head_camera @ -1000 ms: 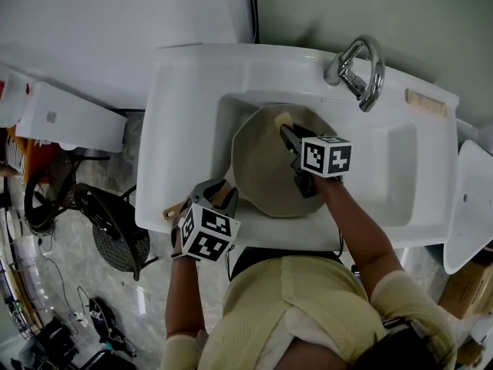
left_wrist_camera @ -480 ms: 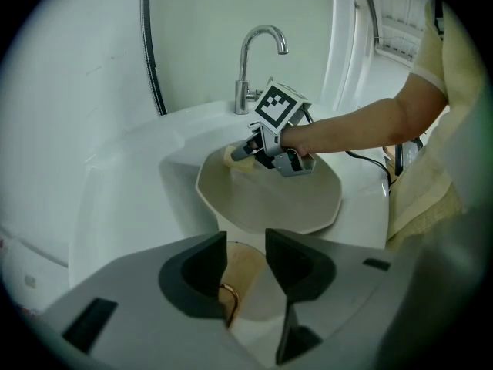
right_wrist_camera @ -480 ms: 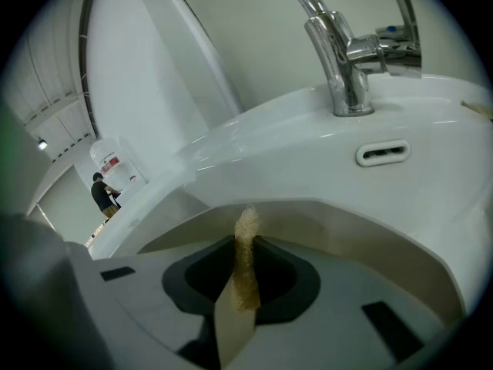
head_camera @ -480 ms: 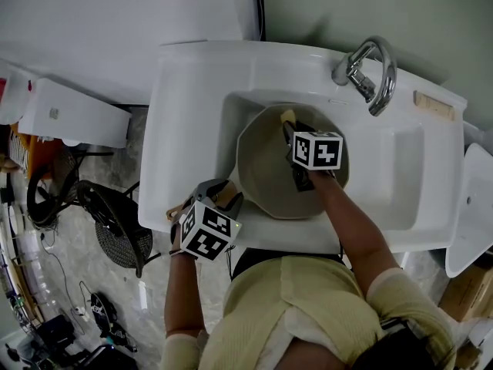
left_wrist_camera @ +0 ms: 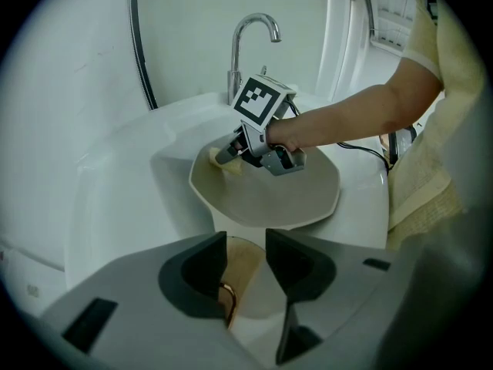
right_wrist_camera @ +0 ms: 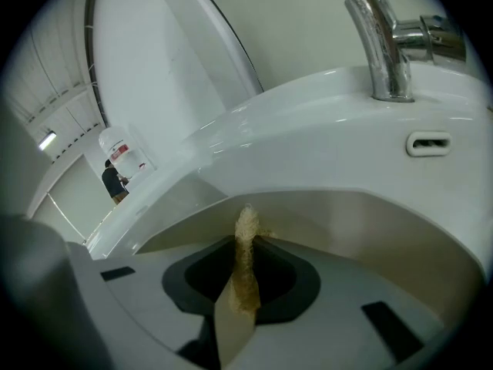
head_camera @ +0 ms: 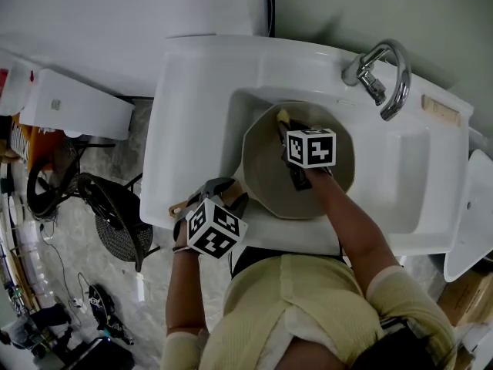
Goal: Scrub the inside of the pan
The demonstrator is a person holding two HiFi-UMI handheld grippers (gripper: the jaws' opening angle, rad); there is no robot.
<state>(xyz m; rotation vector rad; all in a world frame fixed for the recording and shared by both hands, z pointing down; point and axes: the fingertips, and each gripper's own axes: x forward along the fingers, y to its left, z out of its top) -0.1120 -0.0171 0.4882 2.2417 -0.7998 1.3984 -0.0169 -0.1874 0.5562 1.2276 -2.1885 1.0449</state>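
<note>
The pan [head_camera: 266, 177], pale beige and many-sided, sits down in the basin of the white sink [head_camera: 192, 122]. Its wooden handle [left_wrist_camera: 239, 276] sticks out over the near rim. Inside the pan, a yellowish sponge [head_camera: 283, 116] is pressed against the far wall, and the right gripper [right_wrist_camera: 246, 276] has it pinched tight between its jaws. The left gripper [left_wrist_camera: 245, 245] straddles the handle. Its jaws have just been opening and stand apart, leaving a gap beside the wood. A chrome faucet [head_camera: 381, 72] arches over the basin's far edge.
</note>
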